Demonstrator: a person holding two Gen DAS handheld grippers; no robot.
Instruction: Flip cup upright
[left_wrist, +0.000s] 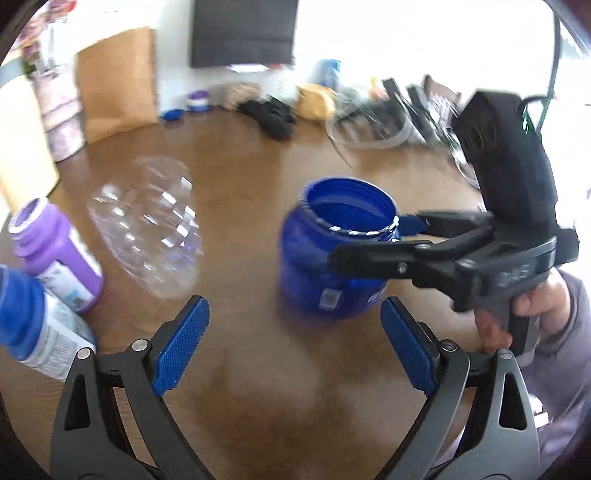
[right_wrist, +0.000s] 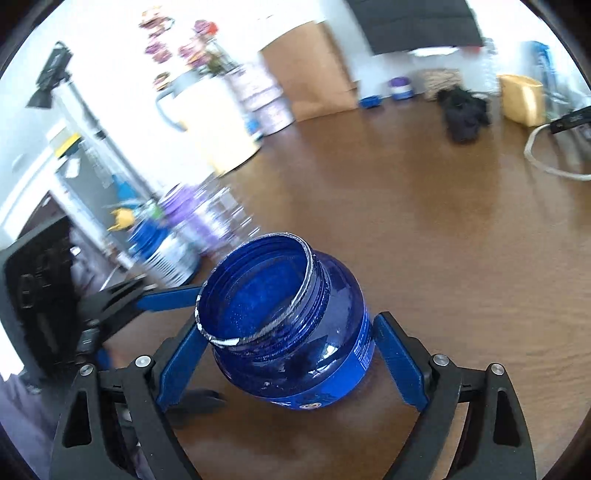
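The cup is a blue translucent jar (left_wrist: 332, 258) with an open threaded mouth, standing upright on the brown table (left_wrist: 258, 369), mouth up. In the right wrist view the jar (right_wrist: 295, 339) sits between my right gripper's (right_wrist: 291, 354) blue pads, which look open with gaps on both sides. From the left wrist view the right gripper (left_wrist: 373, 243) reaches in from the right, fingers on either side of the jar's neck. My left gripper (left_wrist: 295, 325) is open and empty, just in front of the jar.
A clear plastic bottle (left_wrist: 147, 225) lies left of the jar. A purple bottle (left_wrist: 55, 254) and a blue-capped bottle (left_wrist: 33, 325) lie at the far left. A brown paper bag (left_wrist: 118, 81), black gloves (left_wrist: 273, 114) and clutter sit at the back.
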